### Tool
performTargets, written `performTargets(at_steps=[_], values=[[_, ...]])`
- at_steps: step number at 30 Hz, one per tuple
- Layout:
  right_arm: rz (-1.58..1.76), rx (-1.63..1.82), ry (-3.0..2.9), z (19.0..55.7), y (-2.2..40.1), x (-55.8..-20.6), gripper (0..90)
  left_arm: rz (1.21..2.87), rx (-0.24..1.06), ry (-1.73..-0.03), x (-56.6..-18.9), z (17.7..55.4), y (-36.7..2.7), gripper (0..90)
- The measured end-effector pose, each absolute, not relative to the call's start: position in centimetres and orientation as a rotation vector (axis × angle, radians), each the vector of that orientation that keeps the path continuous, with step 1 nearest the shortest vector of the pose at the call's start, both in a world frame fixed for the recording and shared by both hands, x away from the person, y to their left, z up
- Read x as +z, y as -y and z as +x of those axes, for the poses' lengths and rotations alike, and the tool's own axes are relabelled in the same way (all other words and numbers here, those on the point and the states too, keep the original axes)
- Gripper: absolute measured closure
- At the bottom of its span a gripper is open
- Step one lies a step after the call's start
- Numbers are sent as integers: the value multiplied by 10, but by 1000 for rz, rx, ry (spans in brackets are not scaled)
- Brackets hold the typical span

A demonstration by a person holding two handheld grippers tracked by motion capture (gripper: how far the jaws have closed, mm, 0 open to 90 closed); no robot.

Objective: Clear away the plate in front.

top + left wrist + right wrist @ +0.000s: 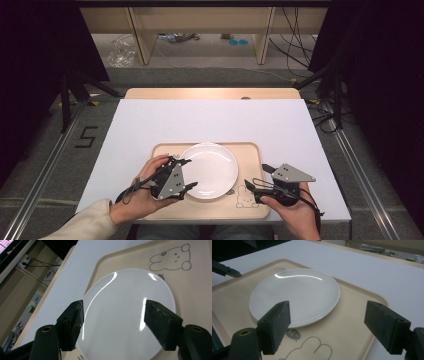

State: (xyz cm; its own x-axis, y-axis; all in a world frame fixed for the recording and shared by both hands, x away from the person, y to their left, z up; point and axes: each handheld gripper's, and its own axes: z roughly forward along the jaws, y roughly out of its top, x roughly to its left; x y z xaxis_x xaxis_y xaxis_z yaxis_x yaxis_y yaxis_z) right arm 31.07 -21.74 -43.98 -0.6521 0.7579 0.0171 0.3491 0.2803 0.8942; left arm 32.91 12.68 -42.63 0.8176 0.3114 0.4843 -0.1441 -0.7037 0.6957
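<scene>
The white plate (pixel 208 170) lies flat on a beige tray (pixel 252 149) that sits toward the near edge of the bench (pixel 210 117), roughly midway between its left and right edges; the left hand-held gripper (pixel 185 174) is the nearer of the two, poised at the plate's left rim with its jaws spread wide, one toward the far side and one toward the near side of that rim, and in the left gripper view the plate lies straight ahead between the two black pads, though whether either pad touches the rim I cannot tell; the right hand-held gripper (pixel 255 177) hangs over the tray's near right corner, jaws also spread and holding nothing, with the plate ahead of it and toward the tray's middle, clearly apart from it; being round, the plate has no long axis, so any grasp turns on catching its thin raised rim; it looks glossy and hard, probably glazed ceramic, with bright streaks of reflected light, and likely slippery between flat pads; the tray is matte, rounded at the corners, with a low raised lip and a line-drawn rabbit (pixel 244 196) printed near its near right corner; the bench top is a plain white sheet
</scene>
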Motion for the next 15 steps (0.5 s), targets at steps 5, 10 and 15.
performTargets(at_steps=[5, 10, 15], values=[[989, 1334, -2142, 311, 218, -440, 220, 2209, 726, -176, -430, 334, -135, 258], [996, 1335, -2142, 311, 218, -440, 219, 2210, 706, -209, -434, 338, -141, 252], [992, 1333, -2145, 311, 218, -440, 219, 2219, 677, -259, -440, 346, -148, 249]])
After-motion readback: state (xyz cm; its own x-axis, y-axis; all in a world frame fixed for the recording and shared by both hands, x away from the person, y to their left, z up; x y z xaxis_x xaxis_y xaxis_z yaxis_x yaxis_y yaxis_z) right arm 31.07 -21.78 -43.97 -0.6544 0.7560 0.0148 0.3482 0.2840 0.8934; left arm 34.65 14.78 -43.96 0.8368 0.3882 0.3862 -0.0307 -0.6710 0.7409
